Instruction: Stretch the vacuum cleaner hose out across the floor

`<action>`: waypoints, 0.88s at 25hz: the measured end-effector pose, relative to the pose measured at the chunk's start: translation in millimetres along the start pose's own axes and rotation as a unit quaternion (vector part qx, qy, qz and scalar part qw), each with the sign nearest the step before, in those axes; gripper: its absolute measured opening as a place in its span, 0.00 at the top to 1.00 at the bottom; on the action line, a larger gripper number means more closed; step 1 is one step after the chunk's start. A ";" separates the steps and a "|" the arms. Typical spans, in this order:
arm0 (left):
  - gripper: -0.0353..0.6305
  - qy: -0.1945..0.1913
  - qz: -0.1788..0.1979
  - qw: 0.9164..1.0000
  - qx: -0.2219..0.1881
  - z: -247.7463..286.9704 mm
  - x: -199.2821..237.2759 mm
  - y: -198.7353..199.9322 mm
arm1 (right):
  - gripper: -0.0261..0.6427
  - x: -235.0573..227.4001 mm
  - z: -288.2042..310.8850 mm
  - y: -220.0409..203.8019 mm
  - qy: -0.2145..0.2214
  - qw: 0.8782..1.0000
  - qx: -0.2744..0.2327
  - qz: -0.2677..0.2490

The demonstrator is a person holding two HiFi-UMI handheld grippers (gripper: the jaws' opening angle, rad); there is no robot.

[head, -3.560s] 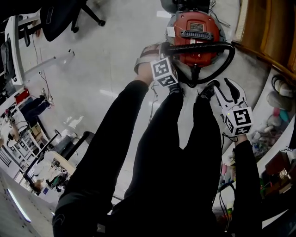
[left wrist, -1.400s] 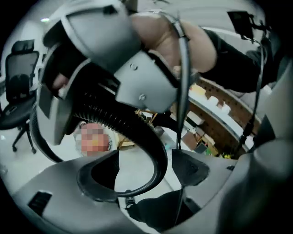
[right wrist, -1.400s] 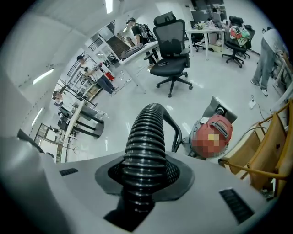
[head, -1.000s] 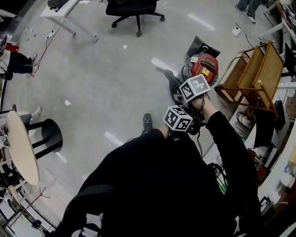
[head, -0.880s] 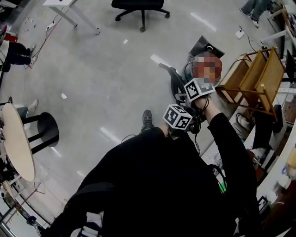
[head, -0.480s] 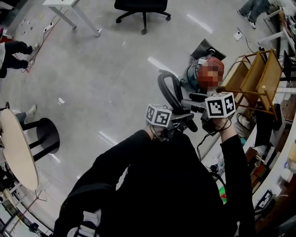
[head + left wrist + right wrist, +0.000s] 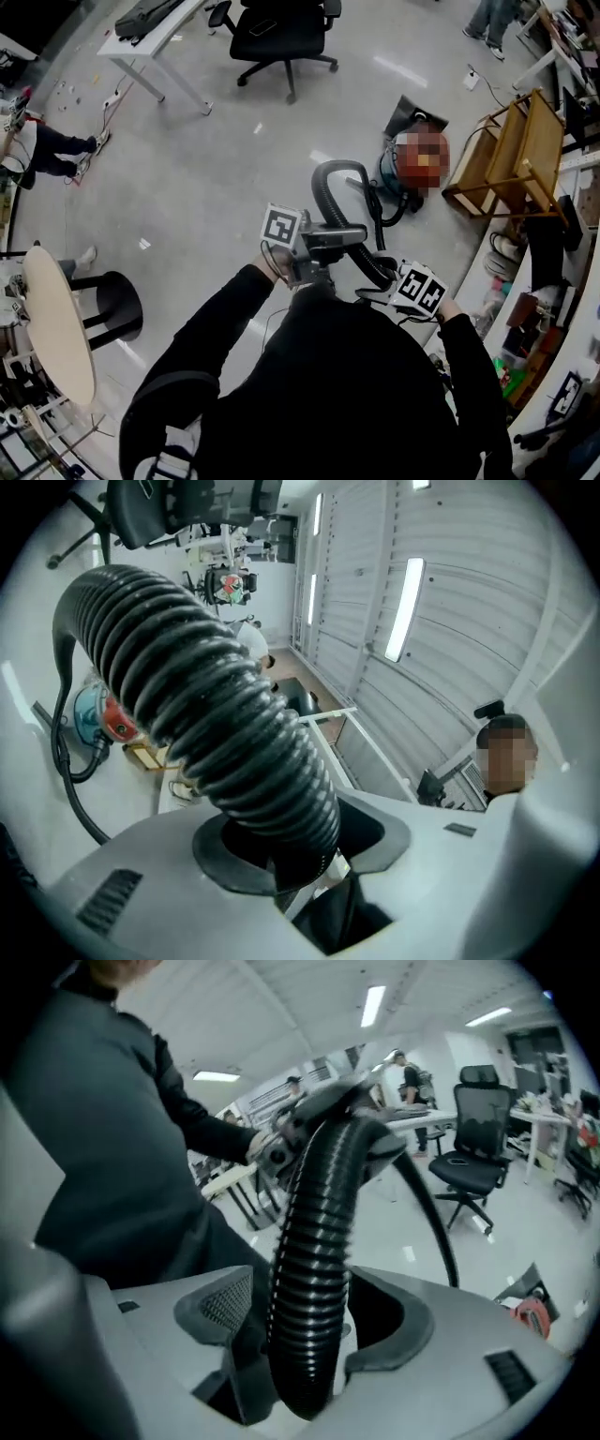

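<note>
The black ribbed hose (image 7: pixel 330 174) rises in a loop from the red vacuum cleaner (image 7: pixel 392 176) on the floor to my hands. My left gripper (image 7: pixel 349 238) is shut on the hose (image 7: pixel 206 696) after its jaws have just been closing. The hose drops between that gripper's two grey jaws (image 7: pixel 300 864). My right gripper (image 7: pixel 380 284) sits further along the hose, lower right of the left one. Its jaws have just been opening, and the hose (image 7: pixel 319 1241) runs loosely through the gap of the right gripper (image 7: pixel 309 1335).
A wooden rack (image 7: pixel 520 150) stands right of the vacuum. A black office chair (image 7: pixel 281 33) and a white desk (image 7: pixel 150 33) are at the far side. A round table (image 7: pixel 56 319) and a black stool (image 7: pixel 117 305) stand at the left, with cluttered shelves (image 7: pixel 534 328) along the right.
The person has stood up from the vacuum. The hose loop has lifted off the floor. My left gripper moved left with it; my right gripper dropped back toward the body and loosened.
</note>
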State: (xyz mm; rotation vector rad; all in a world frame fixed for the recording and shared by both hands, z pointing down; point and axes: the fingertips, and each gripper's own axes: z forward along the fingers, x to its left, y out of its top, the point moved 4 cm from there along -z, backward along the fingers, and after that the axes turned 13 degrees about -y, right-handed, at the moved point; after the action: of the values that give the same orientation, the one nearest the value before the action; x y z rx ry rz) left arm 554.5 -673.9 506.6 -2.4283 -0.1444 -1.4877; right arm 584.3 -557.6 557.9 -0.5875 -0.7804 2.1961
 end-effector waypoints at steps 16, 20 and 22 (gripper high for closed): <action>0.41 0.237 0.092 0.960 0.116 36.5 1.7 -198.8 | 0.76 87.7 -32.2 -56.9 0.033 0.961 -0.137 0.238; 0.41 0.262 0.125 0.939 0.187 4.4 -7.0 -241.0 | 0.76 89.8 -46.0 -35.4 0.051 0.932 -0.183 0.308; 0.41 0.277 0.172 0.909 0.261 -5.2 -3.8 -261.9 | 0.76 90.6 -45.9 -18.6 0.055 0.914 -0.205 0.347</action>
State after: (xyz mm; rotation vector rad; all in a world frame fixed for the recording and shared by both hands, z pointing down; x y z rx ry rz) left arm 487.1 -425.6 555.8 -1.4653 0.0116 -1.6411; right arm 563.4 -463.0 522.5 -1.3601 -1.1049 2.5981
